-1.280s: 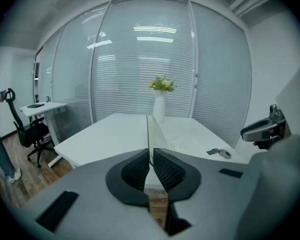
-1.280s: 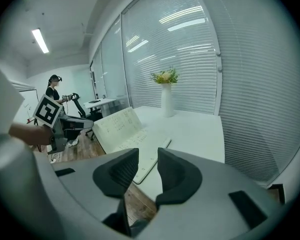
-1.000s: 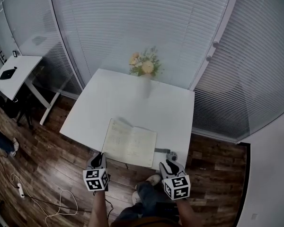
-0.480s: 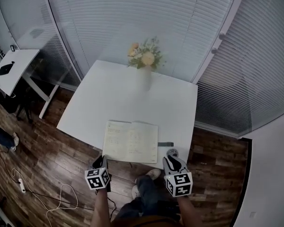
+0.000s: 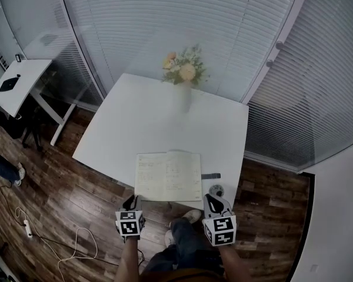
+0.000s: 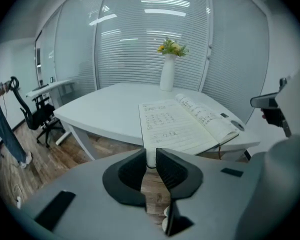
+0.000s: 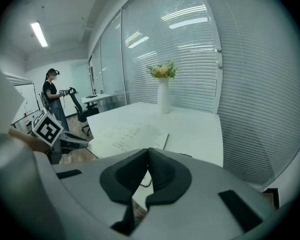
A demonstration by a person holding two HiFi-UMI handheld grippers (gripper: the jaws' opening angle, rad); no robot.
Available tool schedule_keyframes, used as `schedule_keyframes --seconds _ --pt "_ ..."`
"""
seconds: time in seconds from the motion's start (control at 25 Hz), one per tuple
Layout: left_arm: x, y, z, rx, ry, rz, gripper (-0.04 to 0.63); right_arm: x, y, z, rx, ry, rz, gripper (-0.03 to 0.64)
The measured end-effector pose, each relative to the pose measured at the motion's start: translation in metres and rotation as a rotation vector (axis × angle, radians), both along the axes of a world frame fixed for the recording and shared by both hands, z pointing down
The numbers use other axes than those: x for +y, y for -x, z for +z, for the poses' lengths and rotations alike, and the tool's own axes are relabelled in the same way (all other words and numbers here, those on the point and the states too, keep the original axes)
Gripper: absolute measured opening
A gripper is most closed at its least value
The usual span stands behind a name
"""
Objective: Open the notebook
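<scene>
Far left, a second, smaller side table [image 5: 23, 84] stands well apart, out of play. The left gripper [image 6: 151, 153] hangs off the near edge of the white table [image 5: 147, 122]. Its claw has just been opening to a narrow slit and pinches nothing; the notebook's near left corner shows just beyond the tips, probably only now let go. The notebook [image 5: 168, 176] lies spread open, pages up, at the near edge, likely kept there for easy reach. The task looks done. At the far side stands a vase [image 5: 184, 98] of flowers, clear of the work. Right of the notebook lie a dark strip [image 5: 210, 175] and a round thing [image 5: 216, 189]. The right gripper [image 7: 148, 151] waits low at the near right, claw pressed together, empty. Count: one notebook, one vase, two tables, two grippers, two small items
</scene>
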State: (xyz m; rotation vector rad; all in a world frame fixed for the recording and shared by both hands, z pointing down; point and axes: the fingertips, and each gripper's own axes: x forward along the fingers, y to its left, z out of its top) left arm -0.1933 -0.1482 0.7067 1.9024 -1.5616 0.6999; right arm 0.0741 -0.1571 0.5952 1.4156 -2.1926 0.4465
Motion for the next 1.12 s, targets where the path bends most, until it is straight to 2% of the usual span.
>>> schedule_keyframes --seconds 0.2,0.32,0.52,0.76,0.92,1.12 --pt "-0.001 0.002 -0.006 -0.069 -0.021 -0.017 0.077 0.003 0.001 -0.006 0.004 -0.022 0.004 0.014" --pt "-0.005 0.005 -0.017 -0.118 -0.064 -0.035 0.093 0.003 -0.003 -0.012 0.006 -0.043 0.023 0.014" --pt "-0.007 -0.003 -0.055 -0.121 -0.171 -0.017 0.083 0.009 -0.003 -0.026 0.018 -0.097 0.054 0.014" --pt "-0.014 -0.033 -0.106 -0.058 -0.296 0.036 0.036 0.012 0.002 -0.053 0.012 -0.170 0.058 0.014" --pt "-0.017 -0.064 -0.142 -0.004 -0.371 0.107 0.025 0.016 0.003 -0.075 0.010 -0.220 0.068 0.014" --pt "-0.013 -0.088 -0.191 0.102 -0.453 0.174 0.025 0.021 0.004 -0.108 0.001 -0.298 0.085 0.014"
